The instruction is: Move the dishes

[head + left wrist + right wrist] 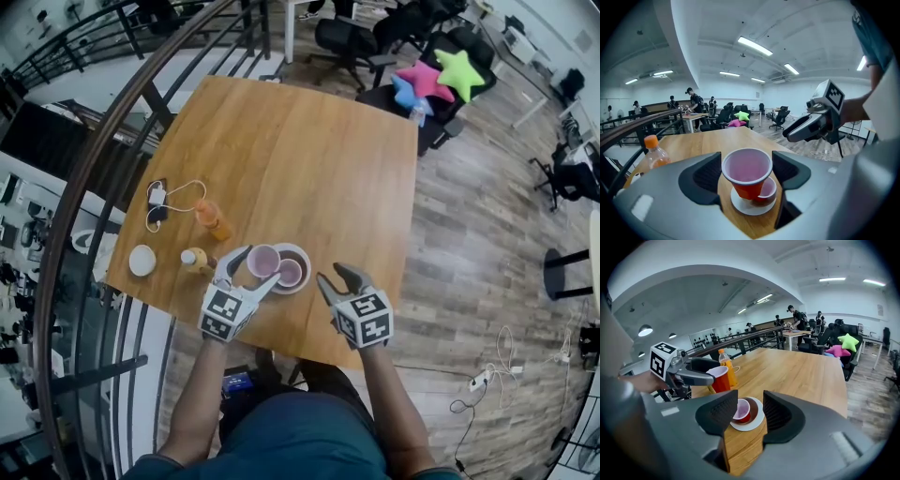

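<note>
A tall red cup (pixel 263 260) with a pale inside is held off the table, and my left gripper (pixel 260 265) is shut on it, one pad on each side (pixel 746 171). Just behind and below it, a white plate (pixel 302 255) near the table's front edge carries a small red cup (pixel 291 273). My right gripper (pixel 335 277) hovers just right of the plate, open and holding nothing. The right gripper view looks between its jaws at the plate (pixel 757 420) and small cup (pixel 741 409), with the lifted cup (pixel 720 379) to the left.
An orange drink bottle (pixel 212 218) lies left of the plate, with a small yellow bottle (pixel 195 260) and a white round lid (pixel 142 260) further left. A charger with a cable (pixel 159 202) lies near the table's left edge. Railings run along the left.
</note>
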A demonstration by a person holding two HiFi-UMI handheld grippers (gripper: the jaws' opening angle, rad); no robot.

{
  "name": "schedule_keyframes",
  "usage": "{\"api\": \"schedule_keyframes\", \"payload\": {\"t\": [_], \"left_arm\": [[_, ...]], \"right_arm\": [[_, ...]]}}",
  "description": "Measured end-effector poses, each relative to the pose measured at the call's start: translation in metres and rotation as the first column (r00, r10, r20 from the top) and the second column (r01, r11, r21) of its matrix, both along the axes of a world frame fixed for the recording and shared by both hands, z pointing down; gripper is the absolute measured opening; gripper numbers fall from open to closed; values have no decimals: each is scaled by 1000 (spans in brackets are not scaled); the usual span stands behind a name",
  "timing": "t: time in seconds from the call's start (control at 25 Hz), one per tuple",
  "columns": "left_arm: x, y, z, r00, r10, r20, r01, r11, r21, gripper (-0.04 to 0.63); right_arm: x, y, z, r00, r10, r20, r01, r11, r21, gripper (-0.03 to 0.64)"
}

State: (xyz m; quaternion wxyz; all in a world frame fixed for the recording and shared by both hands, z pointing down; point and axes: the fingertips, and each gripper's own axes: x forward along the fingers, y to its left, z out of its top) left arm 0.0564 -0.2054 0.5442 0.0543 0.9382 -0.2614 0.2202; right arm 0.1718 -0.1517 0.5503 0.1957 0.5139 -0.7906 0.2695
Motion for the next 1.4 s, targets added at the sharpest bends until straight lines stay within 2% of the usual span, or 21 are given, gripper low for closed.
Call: {"api": "schedule_keyframes", "payload": {"t": [0.2,0.6,0.8,1.4], "left_arm": [[-27,2,4,997,-25,68,21,998,56,334],[-71,15,49,989,-75,127,71,997,37,334],[-87,20,78,987,-95,133,93,995,24,334],[-109,27,139,981,-81,176,77,997,31,336]], "right_arm": [[-14,-5,5,1000,-11,12,11,1000,-2,152],[-36,-15,23,1000,-27,12,27,999,-36,152],[-47,-20,41,999,-45,10,46,996,-74,152],[-65,-51,114,998,-56,-32,48,975,-216,152]]}}
